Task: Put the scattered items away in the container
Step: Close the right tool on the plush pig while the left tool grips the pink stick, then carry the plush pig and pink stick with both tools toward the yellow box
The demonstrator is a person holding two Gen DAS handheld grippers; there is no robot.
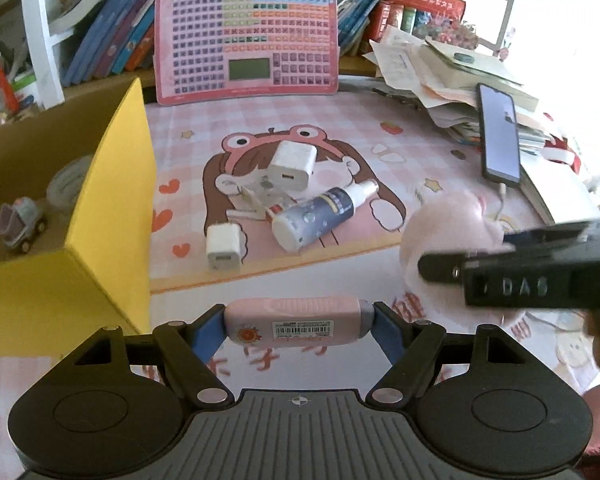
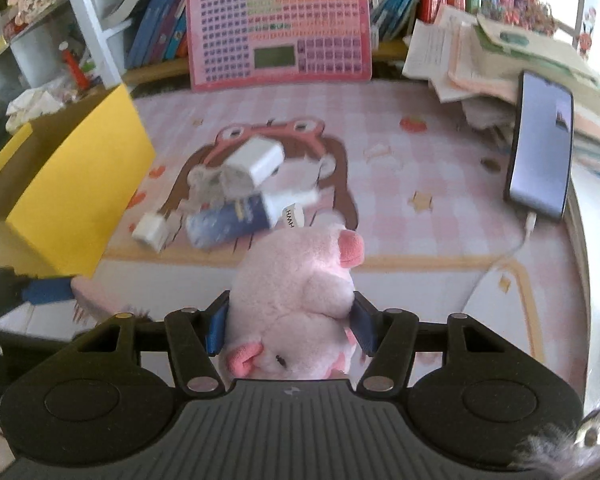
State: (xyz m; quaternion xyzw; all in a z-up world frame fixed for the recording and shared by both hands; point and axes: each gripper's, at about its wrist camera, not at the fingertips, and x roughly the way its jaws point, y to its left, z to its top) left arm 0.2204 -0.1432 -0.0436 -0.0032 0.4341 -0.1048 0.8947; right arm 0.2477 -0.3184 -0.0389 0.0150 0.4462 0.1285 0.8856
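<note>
My left gripper (image 1: 298, 322) is shut on a pink tube (image 1: 296, 322) held crosswise above the desk mat. My right gripper (image 2: 290, 320) is shut on a pink plush pig (image 2: 296, 300); it also shows in the left wrist view (image 1: 448, 236) at the right. The yellow cardboard box (image 1: 112, 200) stands open at the left and holds a toy car (image 1: 22, 226). On the mat lie a large white charger (image 1: 292, 164), a small white charger (image 1: 224, 248), a blue spray bottle (image 1: 320, 216) and a clear clip (image 1: 256, 196).
A phone (image 1: 500, 136) on a cable leans against a stack of papers and books (image 1: 452, 76) at the right. A pink keyboard toy (image 1: 246, 38) stands at the back before a bookshelf (image 1: 112, 36).
</note>
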